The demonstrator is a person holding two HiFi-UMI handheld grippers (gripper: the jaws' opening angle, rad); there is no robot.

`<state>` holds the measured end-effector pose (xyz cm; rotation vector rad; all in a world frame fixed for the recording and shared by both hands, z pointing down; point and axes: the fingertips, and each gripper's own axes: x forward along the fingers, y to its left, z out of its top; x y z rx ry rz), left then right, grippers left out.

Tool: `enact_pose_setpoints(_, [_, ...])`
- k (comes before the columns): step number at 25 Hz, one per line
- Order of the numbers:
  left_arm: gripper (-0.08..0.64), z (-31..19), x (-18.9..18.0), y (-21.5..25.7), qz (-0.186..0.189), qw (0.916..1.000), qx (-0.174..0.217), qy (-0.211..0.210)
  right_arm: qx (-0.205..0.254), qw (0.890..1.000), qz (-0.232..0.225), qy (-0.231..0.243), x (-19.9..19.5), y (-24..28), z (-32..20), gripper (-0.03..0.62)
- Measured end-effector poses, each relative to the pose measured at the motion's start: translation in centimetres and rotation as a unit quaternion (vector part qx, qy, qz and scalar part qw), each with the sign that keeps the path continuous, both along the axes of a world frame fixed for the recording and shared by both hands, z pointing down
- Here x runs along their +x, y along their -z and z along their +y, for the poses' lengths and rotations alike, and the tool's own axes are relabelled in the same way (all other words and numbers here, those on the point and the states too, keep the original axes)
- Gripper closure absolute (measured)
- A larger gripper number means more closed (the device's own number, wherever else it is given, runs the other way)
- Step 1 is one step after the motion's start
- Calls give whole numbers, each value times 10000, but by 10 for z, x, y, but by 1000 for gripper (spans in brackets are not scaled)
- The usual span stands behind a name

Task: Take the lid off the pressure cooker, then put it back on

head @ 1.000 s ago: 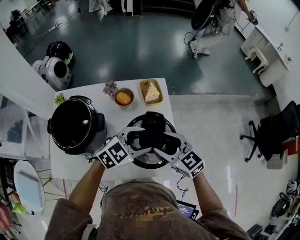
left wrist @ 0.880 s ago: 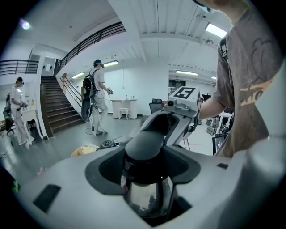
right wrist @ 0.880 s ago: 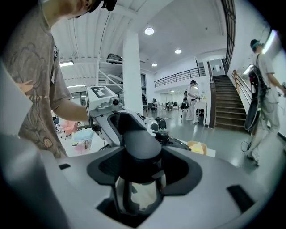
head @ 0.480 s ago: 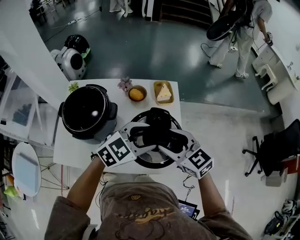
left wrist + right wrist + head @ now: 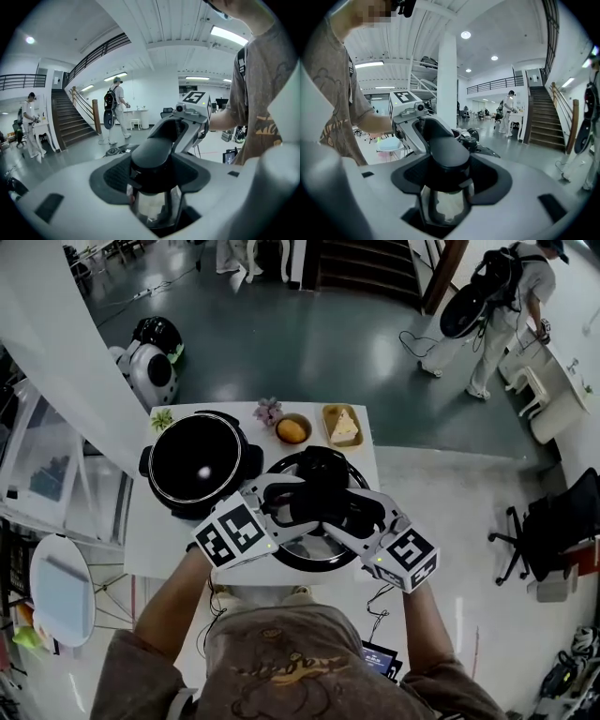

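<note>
Lid (image 5: 300, 555) is over the right part of the table (image 5: 159, 545), just beside the open pressure cooker (image 5: 183, 456). The left gripper (image 5: 154, 169) and right gripper (image 5: 447, 169) have their jaws clenched on its black handle (image 5: 152, 149) from opposite sides (pads pressing both flanks). Cooker interior is dark. Bowl (image 5: 277, 430) holds a round orange item (image 5: 292, 431); tray (image 5: 330, 440) holds a pale wedge (image 5: 345, 428).

The round steel lid with a black handle (image 5: 322, 474), gripped by the left gripper (image 5: 296, 510) and right gripper (image 5: 343, 517), has been raised and brought closer to the open black pressure cooker (image 5: 199, 470).
</note>
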<state>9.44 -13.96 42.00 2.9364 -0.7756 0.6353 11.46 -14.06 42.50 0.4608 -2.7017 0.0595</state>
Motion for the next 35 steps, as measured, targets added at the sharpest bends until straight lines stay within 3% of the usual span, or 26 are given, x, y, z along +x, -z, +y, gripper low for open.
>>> enact_pose_setpoints(15, [291,21,-123,37,100,9971,72,-755,78,9973,58,-725,-122,39,24,333])
enact_pose_setpoints(23, [291,14,-212,37,92,9922,74,-1244,59,9920,81,-1259,-212,39,20,333])
enact_pose_setpoints(35, [291,15,-216,47,-47,9913,72,-1316,28,9909,36,-1343,-215,46,22,333])
